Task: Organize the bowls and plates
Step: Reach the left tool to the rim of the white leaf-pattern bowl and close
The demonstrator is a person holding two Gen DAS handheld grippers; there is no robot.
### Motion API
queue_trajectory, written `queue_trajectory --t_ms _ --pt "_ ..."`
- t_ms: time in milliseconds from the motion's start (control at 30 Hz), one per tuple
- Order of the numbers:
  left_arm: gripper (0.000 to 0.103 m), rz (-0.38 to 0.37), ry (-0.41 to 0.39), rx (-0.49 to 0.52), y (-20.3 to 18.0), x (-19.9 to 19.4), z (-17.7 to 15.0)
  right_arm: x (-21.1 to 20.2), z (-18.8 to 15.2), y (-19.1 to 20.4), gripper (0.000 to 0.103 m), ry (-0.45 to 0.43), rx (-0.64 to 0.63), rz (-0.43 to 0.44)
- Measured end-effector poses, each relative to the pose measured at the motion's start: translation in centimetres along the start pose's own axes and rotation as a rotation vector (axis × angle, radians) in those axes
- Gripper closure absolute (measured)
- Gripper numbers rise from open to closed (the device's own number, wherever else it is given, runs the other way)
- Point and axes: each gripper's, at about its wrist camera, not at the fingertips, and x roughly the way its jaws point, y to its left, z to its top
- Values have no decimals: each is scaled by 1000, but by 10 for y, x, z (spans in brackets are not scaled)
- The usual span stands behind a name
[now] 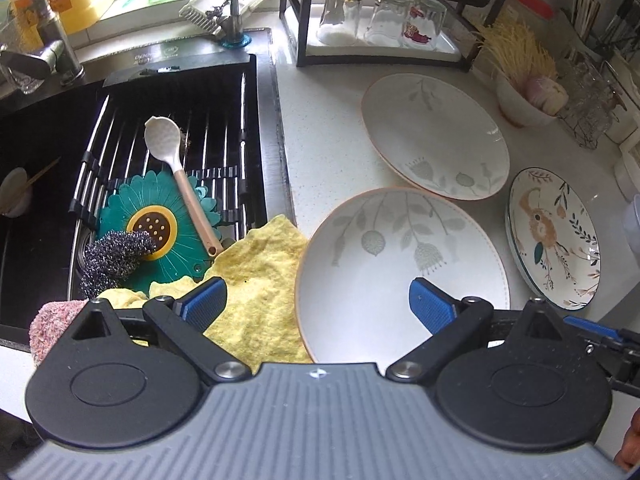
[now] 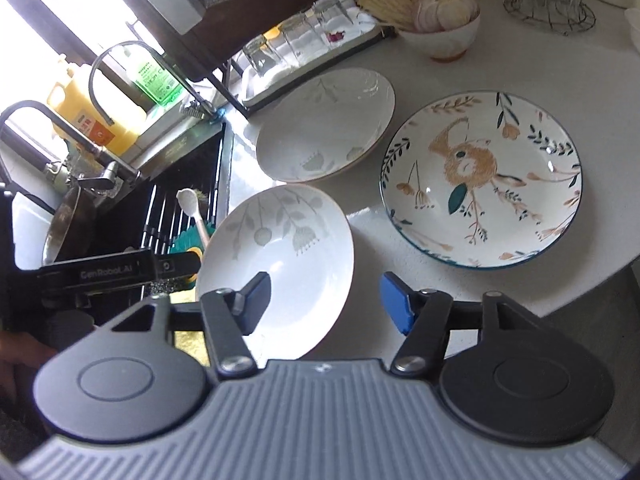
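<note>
Near leaf-pattern plate [image 2: 276, 256]: rim straddled by half-open right gripper [image 2: 326, 300], pads clear. Left gripper [image 1: 318, 304] wide open, empty. Risk: glazed rim slipping, striking table [image 1: 320, 120].

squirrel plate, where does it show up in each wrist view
Left wrist view: the squirrel plate sits at the right edge, on the counter, right of both leaf plates.
Right wrist view: the squirrel plate fills the centre-right, seen nearly face on, right of the same two plates.
Shared landmark: the near leaf plate, straight ahead of each claw, and the white spoon on the sink rack.
</note>
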Motion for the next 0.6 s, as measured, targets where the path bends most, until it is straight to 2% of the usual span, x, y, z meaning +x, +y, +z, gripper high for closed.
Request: queue_trajectory --t_ms 167,300,400,600 --pt "20 -21 23 13 7 22 4 19 -5 -3 58 16 51 -13" --pt "37 -53 53 -22 16 42 7 35 -6 -8 76 13 57 -54" --pt "48 -75 68 -24 20 51 9 41 -7 -14 77 0 68 -63" --pt "63 -105 95 -43 28 68 14 52 -7 -19 77 7 115 -30"
